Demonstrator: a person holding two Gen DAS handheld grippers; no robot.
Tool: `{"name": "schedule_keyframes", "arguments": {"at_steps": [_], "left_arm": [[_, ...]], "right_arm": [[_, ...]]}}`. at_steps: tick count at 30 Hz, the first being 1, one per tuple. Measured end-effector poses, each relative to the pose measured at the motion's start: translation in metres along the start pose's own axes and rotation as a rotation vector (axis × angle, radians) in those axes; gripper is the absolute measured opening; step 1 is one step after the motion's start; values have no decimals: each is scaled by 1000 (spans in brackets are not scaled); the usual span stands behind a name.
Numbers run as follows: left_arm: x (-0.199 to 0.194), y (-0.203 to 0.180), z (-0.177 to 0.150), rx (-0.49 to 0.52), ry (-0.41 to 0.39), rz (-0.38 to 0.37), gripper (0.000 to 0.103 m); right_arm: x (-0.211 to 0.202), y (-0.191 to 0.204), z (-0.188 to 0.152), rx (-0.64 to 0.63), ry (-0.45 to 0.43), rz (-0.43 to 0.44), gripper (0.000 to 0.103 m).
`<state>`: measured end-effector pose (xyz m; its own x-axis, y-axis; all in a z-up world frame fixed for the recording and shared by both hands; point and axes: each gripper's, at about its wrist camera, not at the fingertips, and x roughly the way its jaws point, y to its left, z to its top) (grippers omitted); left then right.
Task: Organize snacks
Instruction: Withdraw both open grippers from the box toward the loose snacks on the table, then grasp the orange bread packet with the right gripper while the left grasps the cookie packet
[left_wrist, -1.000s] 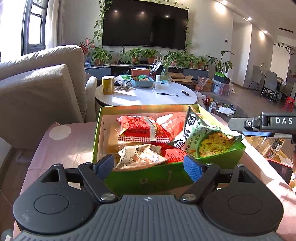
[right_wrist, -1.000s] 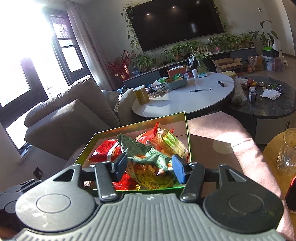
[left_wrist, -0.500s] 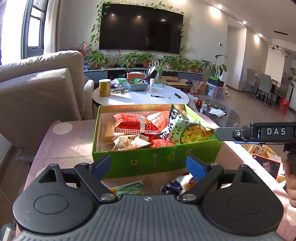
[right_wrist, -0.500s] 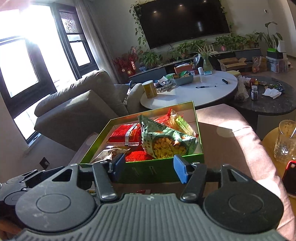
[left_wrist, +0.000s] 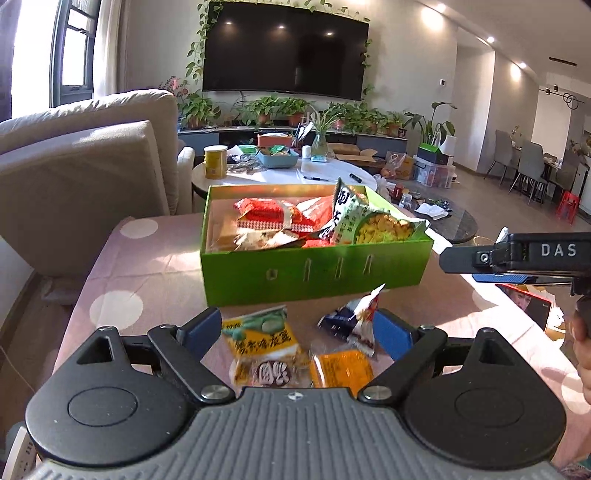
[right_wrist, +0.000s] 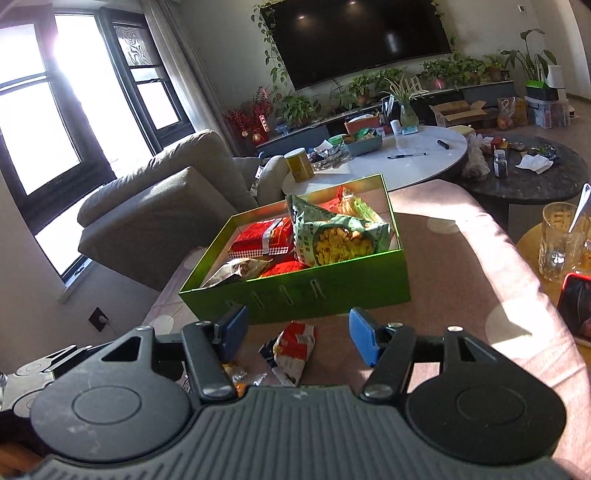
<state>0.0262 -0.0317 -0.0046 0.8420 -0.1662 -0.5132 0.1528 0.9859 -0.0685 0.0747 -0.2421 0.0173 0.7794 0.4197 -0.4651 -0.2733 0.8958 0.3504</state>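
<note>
A green box (left_wrist: 314, 271) (right_wrist: 332, 288) on the pink dotted tablecloth holds a green snack bag (left_wrist: 364, 221) (right_wrist: 332, 236), red packets (left_wrist: 269, 214) (right_wrist: 262, 238) and a pale crumpled packet (left_wrist: 262, 238). In front of the box lie a yellow-green packet (left_wrist: 262, 343), an orange packet (left_wrist: 341, 367) and a blue-white-red packet (left_wrist: 354, 325) (right_wrist: 291, 347). My left gripper (left_wrist: 295, 332) is open and empty above these loose packets. My right gripper (right_wrist: 297, 332) is open and empty over the blue-white-red packet; it also shows in the left wrist view (left_wrist: 517, 254).
A beige sofa (left_wrist: 85, 177) stands left. A white round table (right_wrist: 388, 162) with a yellow can (left_wrist: 215, 161) lies behind the box. A dark side table (right_wrist: 535, 173), a glass (right_wrist: 561, 240) and a red phone (right_wrist: 576, 310) are at the right.
Both grippers have pulled back from the box. The right gripper has let go of the green bag, which now rests in the box. Loose packets in front have come into view.
</note>
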Motion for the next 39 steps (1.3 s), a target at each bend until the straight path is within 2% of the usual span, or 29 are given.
{"name": "schedule_keyframes", "arguments": {"at_steps": [7,14,25,29,33,34,35,39], "left_arm": [[-1,9,-10,-8,24,65,88],[-1,30,-21,-80,54,127,88],[-2,56,-27,-144,52,161,88],[0,59,-29,-150,59,152,88],[2,54,-29,-125,65,122,88],[3,52,-28,-118,65,107,88],[4,49,-28,-112,65,91,88],[12,35,-29,-71,79,48,88]], "right_arm": [[-2,9,-12,-27,31,9,61],[19,36,-36,-98,135,29,61],[50,63,-55,-152,202,-7,61],[61,65,-61,-179,235,-43,61],[56,58,-61,-194,229,-34,61],[54,57,-59,-203,227,-34,60],[52,55,-58,-208,226,-45,53],[46,45,-55,-226,216,-93,51]]}}
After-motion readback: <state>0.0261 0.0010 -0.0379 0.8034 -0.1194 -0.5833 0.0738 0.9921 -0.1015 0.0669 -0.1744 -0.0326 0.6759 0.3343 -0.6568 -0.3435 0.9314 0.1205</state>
